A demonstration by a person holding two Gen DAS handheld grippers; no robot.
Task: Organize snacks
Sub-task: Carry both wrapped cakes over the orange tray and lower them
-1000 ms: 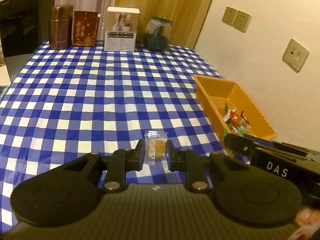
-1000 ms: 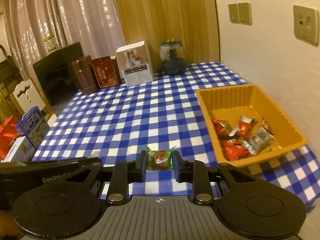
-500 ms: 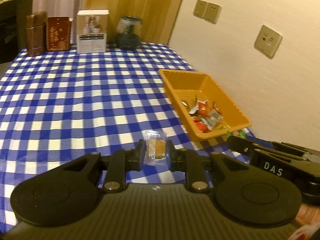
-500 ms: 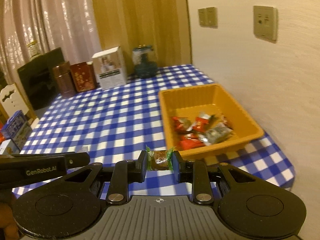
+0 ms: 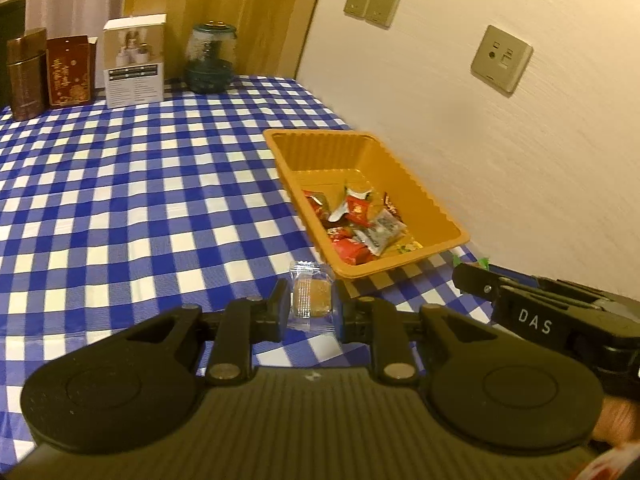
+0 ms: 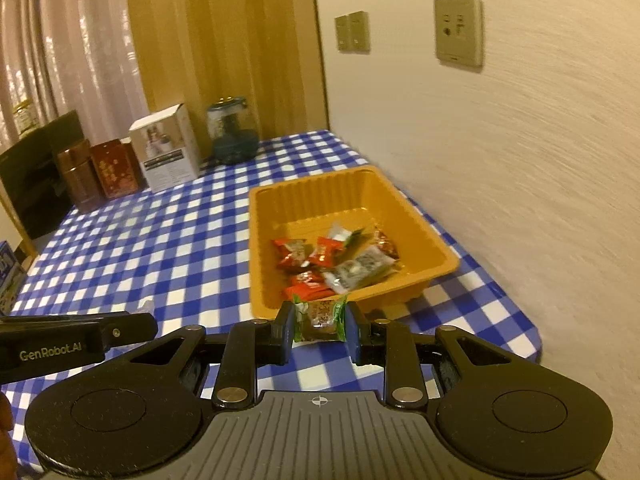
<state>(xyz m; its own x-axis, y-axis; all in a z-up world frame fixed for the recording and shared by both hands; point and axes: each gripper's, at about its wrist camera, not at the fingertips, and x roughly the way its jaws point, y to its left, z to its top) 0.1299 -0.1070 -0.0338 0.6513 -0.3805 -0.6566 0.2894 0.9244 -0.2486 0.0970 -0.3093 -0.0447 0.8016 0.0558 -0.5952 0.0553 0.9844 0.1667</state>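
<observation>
My left gripper (image 5: 310, 306) is shut on a clear-wrapped yellow snack (image 5: 311, 296), held above the checked tablecloth just left of the orange tray's (image 5: 320, 140) near corner. My right gripper (image 6: 319, 318) is shut on a green-edged brown snack (image 6: 320, 314), held just in front of the orange tray's (image 6: 316, 188) near rim. Several red, silver and dark wrapped snacks (image 6: 332, 264) lie in the tray's near half; they also show in the left wrist view (image 5: 356, 228). The right gripper's side (image 5: 532, 312) shows at the right of the left view; the left gripper's side (image 6: 68, 344) shows at the left of the right view.
At the table's far edge stand a brown tin (image 5: 25, 74), a red box (image 5: 68, 70), a white box (image 5: 134, 60) and a glass jar (image 5: 210, 62). A wall with sockets (image 5: 500, 60) runs close along the tray's right side. The table's front right corner (image 6: 532, 344) is near.
Both grippers have swung right and moved toward the tray, each keeping its snack. The tray now sits closer and more central in both views.
</observation>
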